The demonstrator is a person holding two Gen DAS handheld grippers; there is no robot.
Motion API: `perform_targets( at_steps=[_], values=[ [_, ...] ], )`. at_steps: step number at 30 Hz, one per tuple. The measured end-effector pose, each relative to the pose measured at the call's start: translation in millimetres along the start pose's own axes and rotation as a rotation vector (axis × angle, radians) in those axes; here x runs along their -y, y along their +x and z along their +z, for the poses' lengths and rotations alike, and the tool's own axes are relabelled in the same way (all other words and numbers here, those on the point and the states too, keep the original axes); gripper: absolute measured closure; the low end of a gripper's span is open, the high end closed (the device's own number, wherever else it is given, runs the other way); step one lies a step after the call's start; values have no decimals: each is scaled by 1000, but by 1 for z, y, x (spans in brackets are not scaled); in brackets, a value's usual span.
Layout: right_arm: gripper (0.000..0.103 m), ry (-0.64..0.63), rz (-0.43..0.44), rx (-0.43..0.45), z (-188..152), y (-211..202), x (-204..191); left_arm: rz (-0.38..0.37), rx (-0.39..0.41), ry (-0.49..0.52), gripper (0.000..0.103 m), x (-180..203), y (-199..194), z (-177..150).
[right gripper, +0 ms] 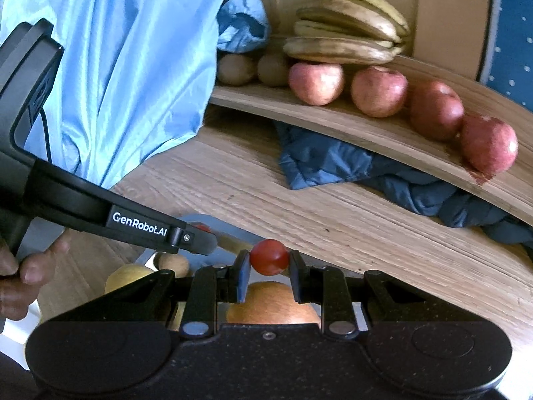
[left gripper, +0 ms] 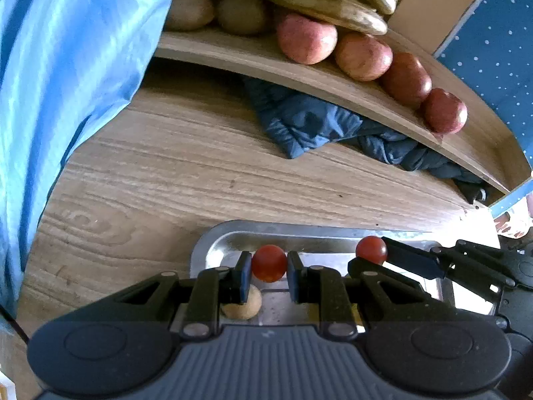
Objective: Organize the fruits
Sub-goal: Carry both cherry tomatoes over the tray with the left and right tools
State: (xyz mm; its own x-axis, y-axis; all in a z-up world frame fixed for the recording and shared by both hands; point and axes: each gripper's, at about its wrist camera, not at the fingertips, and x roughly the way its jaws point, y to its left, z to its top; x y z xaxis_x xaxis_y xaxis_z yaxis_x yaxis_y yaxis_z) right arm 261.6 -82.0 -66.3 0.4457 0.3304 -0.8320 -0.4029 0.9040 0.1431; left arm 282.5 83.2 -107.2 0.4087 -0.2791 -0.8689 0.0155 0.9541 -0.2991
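Both grippers held a small red fruit each: left gripper (left gripper: 269,271) fingers pinched on one cherry tomato (left gripper: 268,263), right gripper (right gripper: 269,271) fingers pinched on another tomato (right gripper: 269,257), both lifted above the metal tray (left gripper: 299,231). Wooden shelf (left gripper: 333,91) lay ahead and up from the tray, across bare table (left gripper: 186,173). Apples (right gripper: 378,90) lined the shelf's front edge, bananas (right gripper: 346,38) behind, brown fruits to their left. Open shelf room likely at the far right end, past the last apple; blue cloth (left gripper: 76,66) crowded the left
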Motion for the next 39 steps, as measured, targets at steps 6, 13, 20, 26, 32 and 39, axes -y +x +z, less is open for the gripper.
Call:
perform_targets(
  at_steps=[6,13,20,26,32,39],
  values=[
    [77,-35,22,-17,2,8,-10,3,-3,-17,79,-7,0,-2],
    [77,-66,35,-35,5,15,-15,5,-5,-39,79,-12,3,-1],
    [77,-91,39,-61,8,23,-16,7,-11,-53,79,-14,5,0],
    [77,-104,51,-72,9,28,-18,12,-12,-69,79,-17,7,1],
    [77,-111,59,-79,10,30,-17,14,-14,-78,79,-18,8,1],
    [77,-113,66,-86,8,32,-17,14,-19,-76,79,-19,10,1]
  ],
)
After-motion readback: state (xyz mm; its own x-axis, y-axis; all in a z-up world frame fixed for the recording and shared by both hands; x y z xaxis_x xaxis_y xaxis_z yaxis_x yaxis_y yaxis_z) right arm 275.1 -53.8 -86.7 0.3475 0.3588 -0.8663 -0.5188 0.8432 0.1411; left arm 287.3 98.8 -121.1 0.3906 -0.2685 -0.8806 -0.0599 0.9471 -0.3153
